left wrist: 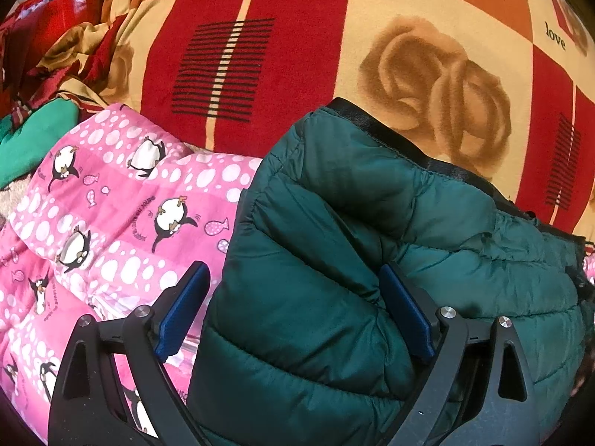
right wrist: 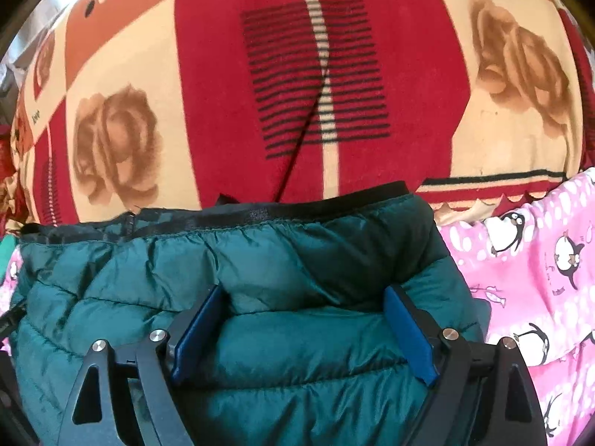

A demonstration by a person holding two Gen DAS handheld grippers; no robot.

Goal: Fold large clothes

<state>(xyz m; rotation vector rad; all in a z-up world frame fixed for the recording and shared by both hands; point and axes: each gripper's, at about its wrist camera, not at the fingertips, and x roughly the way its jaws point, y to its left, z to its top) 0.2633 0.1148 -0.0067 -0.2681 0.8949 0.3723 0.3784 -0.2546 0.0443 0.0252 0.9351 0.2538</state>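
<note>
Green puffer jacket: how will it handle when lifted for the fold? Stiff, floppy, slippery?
The green puffer jacket is likely floppy: quilted panels already bulge and crease between the right gripper fingers. Its shiny shell suggests it may slip from the pads. Puffed filling hints it is light for its bulk, and may spring open in the left gripper.

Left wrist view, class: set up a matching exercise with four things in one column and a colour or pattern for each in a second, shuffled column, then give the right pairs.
Things:
1. puffer jacket
2. quilt
3. blanket
4. finger pads

Descriptions:
A. pink with penguins and white spots
B. blue
C. dark green, quilted, black trim
D. red and cream squares with brown roses

Pairs: 1-C, 2-A, 3-D, 4-B
</note>
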